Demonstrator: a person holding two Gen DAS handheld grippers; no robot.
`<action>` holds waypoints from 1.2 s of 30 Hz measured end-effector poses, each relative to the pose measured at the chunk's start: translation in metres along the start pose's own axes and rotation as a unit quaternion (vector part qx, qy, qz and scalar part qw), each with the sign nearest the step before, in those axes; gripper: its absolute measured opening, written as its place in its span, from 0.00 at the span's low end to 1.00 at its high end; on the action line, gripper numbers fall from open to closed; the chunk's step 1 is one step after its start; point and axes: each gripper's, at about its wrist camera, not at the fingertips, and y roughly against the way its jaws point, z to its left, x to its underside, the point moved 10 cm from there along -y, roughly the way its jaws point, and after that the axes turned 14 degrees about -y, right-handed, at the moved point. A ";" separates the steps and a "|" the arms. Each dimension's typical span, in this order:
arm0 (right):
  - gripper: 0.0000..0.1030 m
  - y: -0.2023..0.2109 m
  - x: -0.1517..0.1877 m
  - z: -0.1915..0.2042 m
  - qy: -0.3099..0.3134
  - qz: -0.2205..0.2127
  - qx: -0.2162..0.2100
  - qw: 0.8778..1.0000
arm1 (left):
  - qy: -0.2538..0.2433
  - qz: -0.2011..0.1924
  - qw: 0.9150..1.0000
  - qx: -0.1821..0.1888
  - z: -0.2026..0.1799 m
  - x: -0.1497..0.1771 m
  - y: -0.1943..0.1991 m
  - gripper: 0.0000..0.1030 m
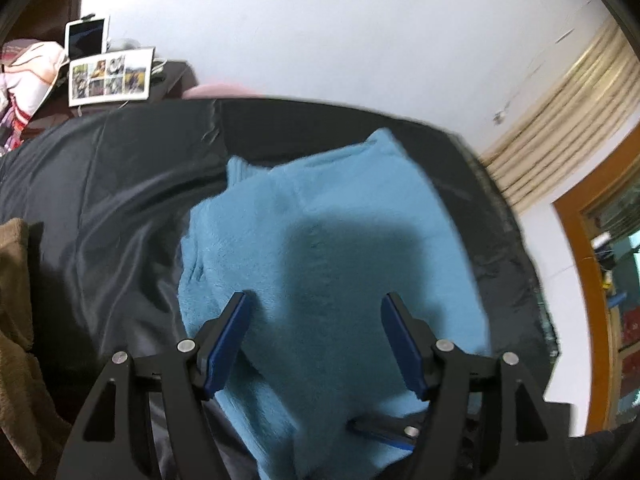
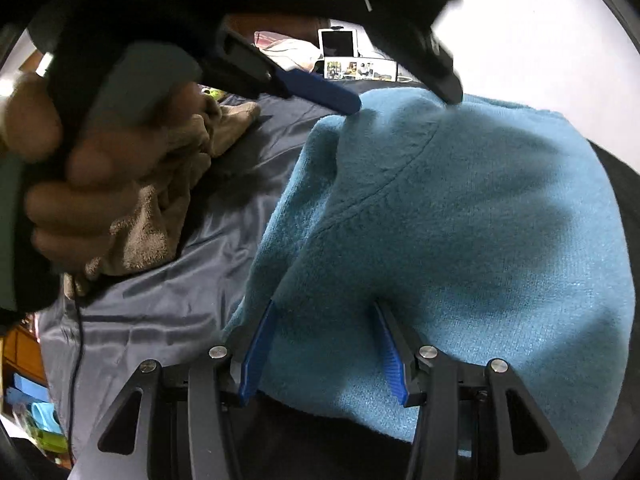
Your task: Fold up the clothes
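Note:
A blue fleece garment (image 1: pixel 320 240) lies partly folded on a dark satin sheet (image 1: pixel 120 184). My left gripper (image 1: pixel 316 308) is open just above the garment's near part, and nothing sits between its blue pads. In the right wrist view the garment (image 2: pixel 460 220) fills the right half. My right gripper (image 2: pixel 324 320) is open, its fingers resting against the garment's near edge. The left gripper (image 2: pixel 404 100) shows at the top of that view, open over the garment's far edge, held by a hand (image 2: pixel 80 168).
A brown towel-like cloth (image 2: pixel 160 200) lies crumpled on the sheet to the left, and it also shows in the left wrist view (image 1: pixel 16 320). A tablet (image 1: pixel 86 38) and a photo sheet (image 1: pixel 110 76) stand at the far side. A white wall and a wooden door frame (image 1: pixel 592 280) are to the right.

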 end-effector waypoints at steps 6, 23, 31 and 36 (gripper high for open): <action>0.50 0.026 -0.005 -0.018 -0.021 -0.002 0.000 1.000 | -0.021 0.020 0.999 -0.023 0.003 0.010 -0.012 0.70; 0.51 0.032 0.011 -0.088 -0.053 -0.027 0.061 0.996 | -0.035 0.024 0.998 -0.053 0.006 0.020 -0.015 0.69; 0.52 0.097 0.023 -0.126 -0.119 -0.047 0.065 0.990 | -0.045 0.011 0.997 -0.056 -0.011 0.030 0.021 0.70; 0.52 0.103 0.060 -0.153 -0.126 -0.021 0.113 0.985 | -0.070 0.001 0.997 -0.023 -0.043 0.050 0.036 0.70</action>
